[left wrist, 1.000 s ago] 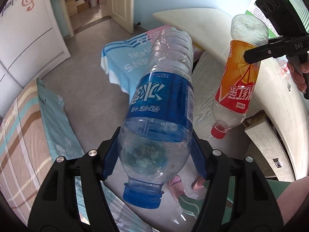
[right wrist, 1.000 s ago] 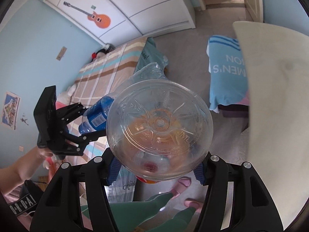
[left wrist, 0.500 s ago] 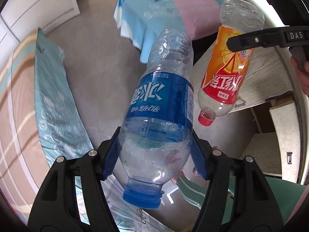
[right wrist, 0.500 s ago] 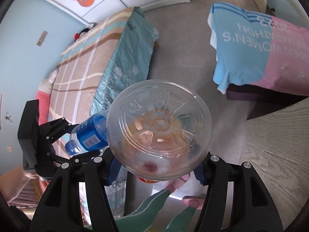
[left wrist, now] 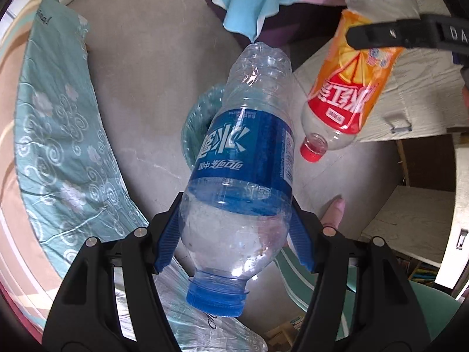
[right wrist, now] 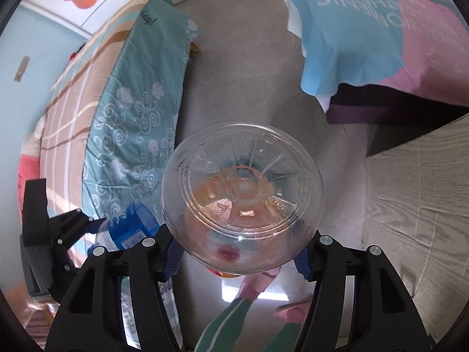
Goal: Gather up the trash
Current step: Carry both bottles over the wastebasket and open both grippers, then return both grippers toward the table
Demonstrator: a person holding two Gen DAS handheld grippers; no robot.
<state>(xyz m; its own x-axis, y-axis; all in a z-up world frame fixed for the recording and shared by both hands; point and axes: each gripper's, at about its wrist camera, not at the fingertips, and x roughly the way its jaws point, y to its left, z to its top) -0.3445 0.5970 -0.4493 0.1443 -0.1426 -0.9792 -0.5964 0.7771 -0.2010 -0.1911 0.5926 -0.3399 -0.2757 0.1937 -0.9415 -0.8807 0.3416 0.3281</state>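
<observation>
My left gripper (left wrist: 234,237) is shut on an empty clear water bottle with a blue label (left wrist: 246,158), cap end toward the camera, held in the air above the floor. My right gripper (right wrist: 237,252) is shut on an empty orange-and-red labelled drink bottle (right wrist: 243,187), whose clear base fills the right wrist view. That bottle also shows in the left wrist view (left wrist: 348,94), cap down, at the upper right. Behind the blue bottle a pale green bin with a bag liner (left wrist: 196,126) stands on the floor, mostly hidden. The blue bottle shows in the right wrist view (right wrist: 129,228).
A bed with a teal patterned cover (left wrist: 55,152) runs along the left. A low seat draped with a blue and pink cloth (right wrist: 381,29) stands farther off. A light wood desk (right wrist: 419,199) is on the right. The person's legs and pink slippers (right wrist: 261,284) are below.
Both grippers have tilted downward with their bottles; the view has swung from the room to the floor. The green bin has come into sight behind the blue bottle.
</observation>
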